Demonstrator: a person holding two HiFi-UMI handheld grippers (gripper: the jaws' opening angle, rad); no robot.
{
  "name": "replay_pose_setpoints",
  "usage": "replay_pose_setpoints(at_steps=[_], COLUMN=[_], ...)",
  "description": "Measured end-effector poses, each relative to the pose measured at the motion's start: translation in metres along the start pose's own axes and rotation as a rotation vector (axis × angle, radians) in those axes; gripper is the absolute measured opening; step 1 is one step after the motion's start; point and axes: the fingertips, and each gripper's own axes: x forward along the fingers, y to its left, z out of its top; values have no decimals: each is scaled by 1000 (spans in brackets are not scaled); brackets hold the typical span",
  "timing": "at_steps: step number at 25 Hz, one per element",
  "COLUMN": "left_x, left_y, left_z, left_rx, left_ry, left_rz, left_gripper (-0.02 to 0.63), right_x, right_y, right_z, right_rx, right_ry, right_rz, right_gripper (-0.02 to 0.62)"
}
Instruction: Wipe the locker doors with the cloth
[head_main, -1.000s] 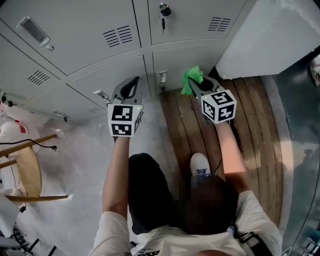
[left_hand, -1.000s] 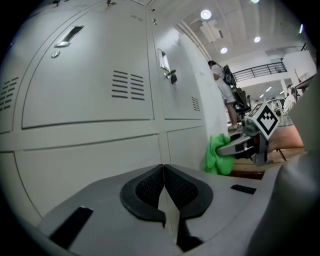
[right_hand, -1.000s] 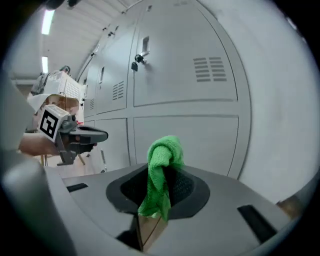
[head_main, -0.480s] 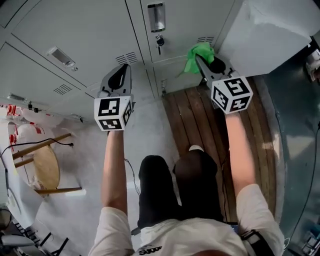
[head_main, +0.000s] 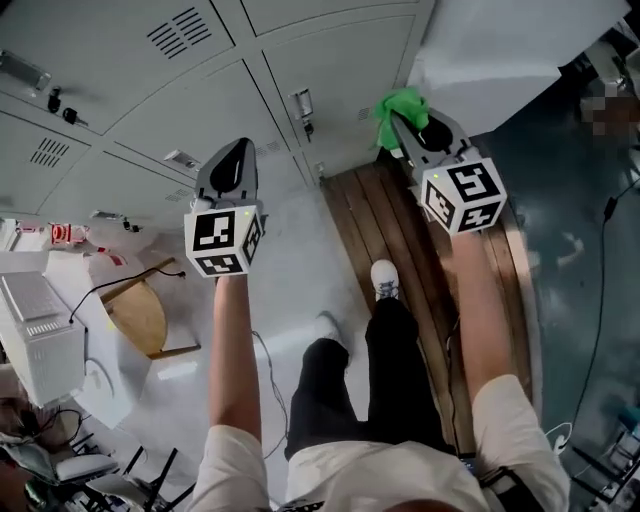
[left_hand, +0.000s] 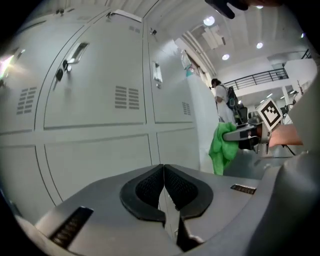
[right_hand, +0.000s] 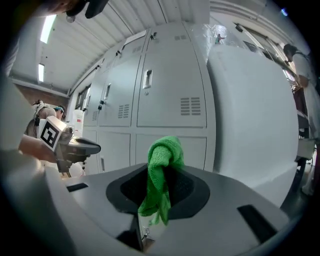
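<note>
A green cloth (head_main: 399, 110) is bunched at the tip of my right gripper (head_main: 405, 122), which is shut on it and held close to the grey locker doors (head_main: 330, 60). In the right gripper view the cloth (right_hand: 161, 170) hangs from between the jaws, in front of the lower right locker door (right_hand: 170, 145). My left gripper (head_main: 228, 165) is raised to the left, shut and empty, its pads (left_hand: 150, 187) pressed together. From the left gripper view the cloth (left_hand: 220, 147) and right gripper show at the right.
A white cabinet side (head_main: 500, 50) stands right of the lockers. Below lie a wooden plank strip (head_main: 400, 260) and pale floor. A round wooden stool (head_main: 135, 315) and a white box (head_main: 35, 330) sit at the left. Cables (head_main: 605, 260) trail at the right.
The head view has shifted: the lockers slid up and right, and the stool and a white box came into view. The person's legs stepped back. Both grippers stay raised, the cloth still held.
</note>
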Motion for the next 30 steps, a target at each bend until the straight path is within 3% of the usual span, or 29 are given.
replay_pose_setpoints(at_steps=[7,15,23,30], left_x=[-70,-166,-267,-314], left_y=[29,49,56,31], left_z=[150,280,343,365], left_rx=[16,49,63,118], left_ry=[-55,-181,-257,-300], left_rz=[0,29,51,-6], left_gripper=[18,18,18,18], right_x=[-71,-149,-197,-217], right_y=[13,57,114,162], right_z=[168,301,380,402], right_rx=[-47,-97,-170,-199], right_ry=[-38,-108,-176,-212], right_rz=[-83,-136,-154,-122], right_gripper=[74,74,73,73])
